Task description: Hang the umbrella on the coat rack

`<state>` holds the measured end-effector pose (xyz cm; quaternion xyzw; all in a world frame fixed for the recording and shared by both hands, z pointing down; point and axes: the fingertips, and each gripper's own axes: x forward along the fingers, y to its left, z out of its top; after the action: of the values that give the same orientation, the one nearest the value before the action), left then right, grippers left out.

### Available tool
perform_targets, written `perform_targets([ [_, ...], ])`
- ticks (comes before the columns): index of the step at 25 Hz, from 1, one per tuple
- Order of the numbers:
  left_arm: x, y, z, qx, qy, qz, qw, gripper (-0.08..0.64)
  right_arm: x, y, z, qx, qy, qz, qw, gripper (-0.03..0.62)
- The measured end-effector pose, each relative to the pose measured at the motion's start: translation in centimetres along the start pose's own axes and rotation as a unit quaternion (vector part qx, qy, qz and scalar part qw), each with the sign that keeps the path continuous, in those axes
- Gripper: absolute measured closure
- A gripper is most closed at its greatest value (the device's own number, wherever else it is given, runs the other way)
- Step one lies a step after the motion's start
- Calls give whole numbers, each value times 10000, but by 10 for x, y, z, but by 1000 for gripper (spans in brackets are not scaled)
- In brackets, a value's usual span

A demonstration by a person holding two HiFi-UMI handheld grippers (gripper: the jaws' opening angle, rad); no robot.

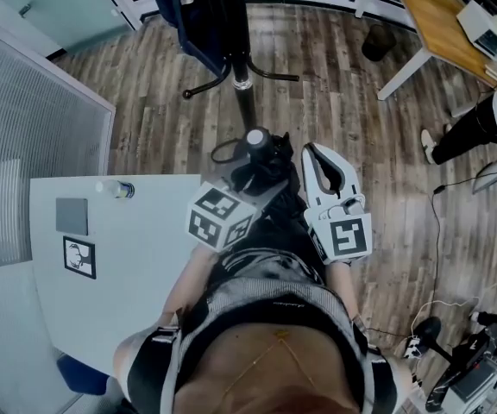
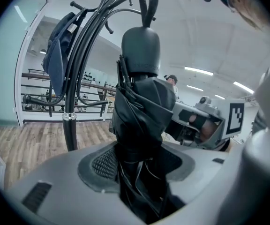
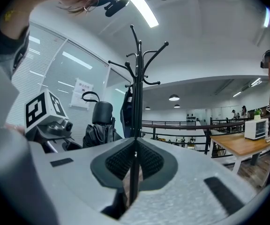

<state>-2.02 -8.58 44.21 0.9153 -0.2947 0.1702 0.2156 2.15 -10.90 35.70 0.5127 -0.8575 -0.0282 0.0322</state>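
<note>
Left tongs (image 2: 137, 175) clamping umbrella (image 2: 142, 107), coat rack (image 2: 70, 125) ahead, blue bag (image 2: 55, 62) hung

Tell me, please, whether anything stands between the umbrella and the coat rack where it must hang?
Nothing visible does. The left tool is clamped on the umbrella, and only bare wooden floor separates it from the coat rack. A dark blue bag hangs on it, but other hooks look free.
</note>
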Motion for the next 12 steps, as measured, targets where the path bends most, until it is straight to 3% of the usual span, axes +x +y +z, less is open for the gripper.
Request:
perform_targets([
  [12,8,10,5,-36,-36,29,10000,331,16,-4,-1,-22,14,132,9999,577],
])
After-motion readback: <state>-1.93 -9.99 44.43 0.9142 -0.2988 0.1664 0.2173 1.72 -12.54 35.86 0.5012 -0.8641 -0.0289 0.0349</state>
